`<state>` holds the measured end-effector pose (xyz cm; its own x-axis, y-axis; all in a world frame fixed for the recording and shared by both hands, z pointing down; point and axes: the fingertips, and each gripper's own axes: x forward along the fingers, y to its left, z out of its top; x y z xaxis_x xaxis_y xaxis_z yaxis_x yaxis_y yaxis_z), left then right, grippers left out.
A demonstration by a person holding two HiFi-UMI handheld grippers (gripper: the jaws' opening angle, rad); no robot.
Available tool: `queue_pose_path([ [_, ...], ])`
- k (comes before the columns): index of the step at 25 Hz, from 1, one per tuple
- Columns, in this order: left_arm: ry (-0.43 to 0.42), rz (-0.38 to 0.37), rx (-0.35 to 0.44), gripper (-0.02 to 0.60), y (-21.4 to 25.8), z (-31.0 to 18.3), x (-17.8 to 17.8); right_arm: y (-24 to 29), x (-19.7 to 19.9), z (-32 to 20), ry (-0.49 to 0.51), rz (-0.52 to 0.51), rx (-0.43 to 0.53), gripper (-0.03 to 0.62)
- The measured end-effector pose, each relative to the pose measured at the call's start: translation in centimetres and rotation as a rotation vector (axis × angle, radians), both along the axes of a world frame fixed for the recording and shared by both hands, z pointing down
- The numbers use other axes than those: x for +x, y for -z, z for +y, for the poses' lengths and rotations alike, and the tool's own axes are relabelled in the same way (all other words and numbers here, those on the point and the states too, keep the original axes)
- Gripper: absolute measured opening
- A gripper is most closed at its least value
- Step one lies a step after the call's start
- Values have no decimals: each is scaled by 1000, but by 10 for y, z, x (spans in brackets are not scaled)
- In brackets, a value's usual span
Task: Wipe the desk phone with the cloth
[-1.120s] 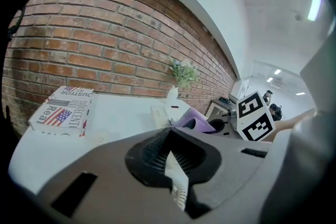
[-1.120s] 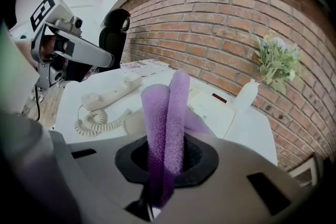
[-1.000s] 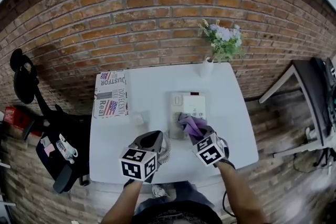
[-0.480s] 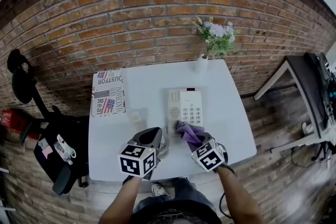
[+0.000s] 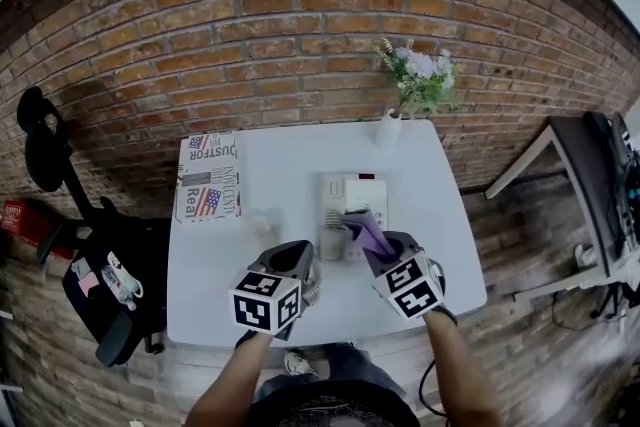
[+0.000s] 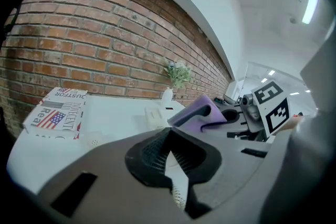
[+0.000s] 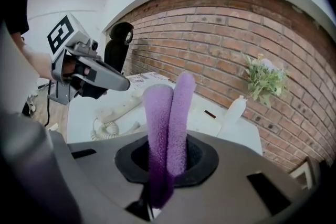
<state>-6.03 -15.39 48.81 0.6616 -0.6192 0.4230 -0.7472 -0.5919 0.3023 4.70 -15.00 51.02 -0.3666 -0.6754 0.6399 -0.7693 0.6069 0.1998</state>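
Note:
The white desk phone sits mid-table, its handset cradle bare. My right gripper is shut on a folded purple cloth, which sticks up and forward over the phone's near edge. In the right gripper view the cloth rises from between the jaws. My left gripper is just left of the phone, shut on the white handset, whose coiled cord hangs beside it. The left gripper view shows a white ridged piece pinched in the jaws and the cloth to the right.
A newspaper-print box lies at the table's left back. A white vase with flowers stands behind the phone by the brick wall. A small pale object sits left of the phone. An office chair is left of the table, another desk to the right.
The right gripper drew the cloth toward me across the phone's front, then brought it forward again, now tilted up over the near edge. The left gripper has barely moved.

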Motion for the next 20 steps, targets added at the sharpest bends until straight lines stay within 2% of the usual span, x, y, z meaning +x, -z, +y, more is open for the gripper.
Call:
queue_pose_path([
  [11, 96, -17, -8, 5, -1, -25, -13, 31, -6, -78, 86, 47, 77, 46],
  [20, 164, -33, -21, 5, -3, -45, -23, 5, -22, -133, 137, 108, 36, 45],
])
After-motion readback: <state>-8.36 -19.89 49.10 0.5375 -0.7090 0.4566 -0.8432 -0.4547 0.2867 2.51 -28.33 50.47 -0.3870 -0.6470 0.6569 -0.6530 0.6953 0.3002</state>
